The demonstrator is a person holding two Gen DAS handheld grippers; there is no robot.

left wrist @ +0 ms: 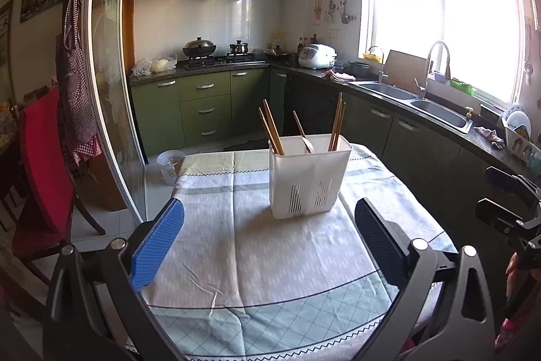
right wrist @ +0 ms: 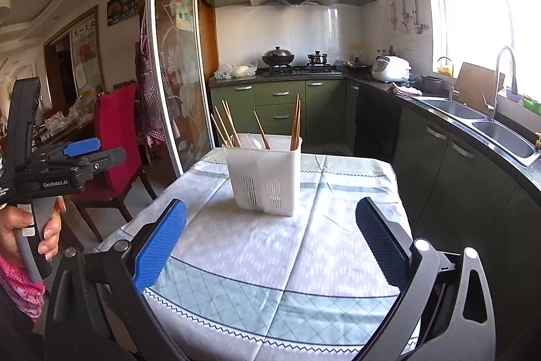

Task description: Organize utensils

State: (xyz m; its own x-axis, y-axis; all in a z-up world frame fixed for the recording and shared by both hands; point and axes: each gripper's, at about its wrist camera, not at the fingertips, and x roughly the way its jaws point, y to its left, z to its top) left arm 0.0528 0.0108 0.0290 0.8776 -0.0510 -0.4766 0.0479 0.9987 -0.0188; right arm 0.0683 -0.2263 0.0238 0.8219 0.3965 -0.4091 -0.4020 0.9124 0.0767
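A white slotted utensil holder (left wrist: 308,178) (right wrist: 265,173) stands upright on the table, past the middle. Several wooden chopsticks (left wrist: 272,132) (right wrist: 226,126) lean out of its compartments, and a white spoon (left wrist: 308,142) (right wrist: 255,141) sits in the middle one. My left gripper (left wrist: 270,239) hangs over the near part of the table, open, nothing between its blue pads. My right gripper (right wrist: 270,241) is likewise open and empty, short of the holder. The left gripper also shows at the left edge of the right wrist view, with a hand (right wrist: 20,225) on its handle.
The table wears a pale checked cloth (left wrist: 270,259) (right wrist: 257,259). A red chair (left wrist: 40,178) (right wrist: 116,137) and a glass sliding door (left wrist: 108,73) stand to the left. A counter with a double sink (left wrist: 436,110) runs along the right. A white cup-like bin (left wrist: 170,166) sits on the floor.
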